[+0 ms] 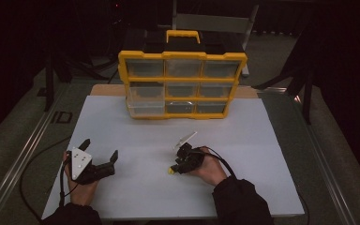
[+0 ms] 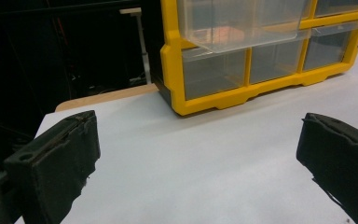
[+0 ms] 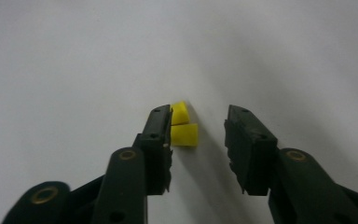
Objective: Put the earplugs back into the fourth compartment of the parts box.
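A yellow-framed organizer [image 1: 183, 84] with clear drawers and a yellow carry handle [image 1: 183, 35] stands upright at the far edge of a white surface [image 1: 243, 140]; one drawer [image 2: 242, 23] juts out.

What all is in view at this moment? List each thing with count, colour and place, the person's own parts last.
Small yellow block-shaped pieces: two as far as I can tell, yellow, on the white sheet between the right gripper's jaws, against one jaw and apart from the other.
Plastic drawer organiser with carry handle: one, yellow frame, clear drawers, far edge of the sheet; one drawer pulled partly out.
White sheet: one, covers the table.
Left gripper: one, black, near left, jaws wide apart, nothing between.
Right gripper: one, black, near right, tips down by the pieces, jaws not pressing.
Hands, dark sleeves: two, bottom edge.
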`<state>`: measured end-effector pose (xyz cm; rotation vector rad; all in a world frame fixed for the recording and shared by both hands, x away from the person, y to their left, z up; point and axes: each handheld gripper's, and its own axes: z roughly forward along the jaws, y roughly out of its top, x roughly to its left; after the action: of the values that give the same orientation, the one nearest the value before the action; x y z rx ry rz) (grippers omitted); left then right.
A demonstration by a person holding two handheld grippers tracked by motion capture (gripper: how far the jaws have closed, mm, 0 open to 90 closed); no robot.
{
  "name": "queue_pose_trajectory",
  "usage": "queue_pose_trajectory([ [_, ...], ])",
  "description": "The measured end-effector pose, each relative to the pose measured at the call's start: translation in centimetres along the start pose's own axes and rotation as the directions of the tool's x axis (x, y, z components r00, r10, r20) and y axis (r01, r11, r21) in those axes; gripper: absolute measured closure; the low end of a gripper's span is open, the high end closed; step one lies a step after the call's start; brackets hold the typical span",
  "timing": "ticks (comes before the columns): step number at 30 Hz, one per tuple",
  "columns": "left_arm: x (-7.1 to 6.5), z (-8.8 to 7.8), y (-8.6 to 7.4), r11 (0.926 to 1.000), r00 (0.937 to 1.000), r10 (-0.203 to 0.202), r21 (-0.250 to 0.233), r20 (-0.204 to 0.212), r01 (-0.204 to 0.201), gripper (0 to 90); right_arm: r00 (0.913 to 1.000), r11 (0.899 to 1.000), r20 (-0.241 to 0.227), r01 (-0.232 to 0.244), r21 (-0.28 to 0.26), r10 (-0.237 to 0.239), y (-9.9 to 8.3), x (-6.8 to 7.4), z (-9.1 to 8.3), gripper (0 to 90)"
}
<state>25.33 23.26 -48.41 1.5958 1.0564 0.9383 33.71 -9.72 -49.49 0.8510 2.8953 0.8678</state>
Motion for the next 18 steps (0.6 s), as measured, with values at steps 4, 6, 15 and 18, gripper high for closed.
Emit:
queue_pose_trajectory([
  [4, 0.0, 0.0, 0.0, 1.0, 1.0, 0.001, 0.0, -0.001, -0.001, 0.3, 1.0, 1.0, -0.003, 0.001, 0.023, 0.0, -0.1, 0.2, 0.3, 65.6],
  [6, 0.0, 0.0, 0.0, 1.0, 1.0, 0.0, 0.0, -0.001, 0.0, 0.4, 1.0, 0.999, -0.004, -0.001, 0.037, 0.001, -0.2, 0.2, 0.4, 66.5],
  [15, -0.1, 0.0, 0.0, 1.0, 1.0, 0.005, 0.002, 0.001, -0.005, 0.3, 0.9991, 0.996, -0.014, 0.041, 0.083, -0.04, -0.5, 1.3, 0.4, 75.6],
  [18, -0.1, 0.0, 0.0, 1.0, 1.0, 0.006, 0.002, 0.001, -0.006, 0.4, 0.9983, 0.994, -0.015, 0.058, 0.097, -0.057, -0.4, 1.6, 0.4, 79.8],
])
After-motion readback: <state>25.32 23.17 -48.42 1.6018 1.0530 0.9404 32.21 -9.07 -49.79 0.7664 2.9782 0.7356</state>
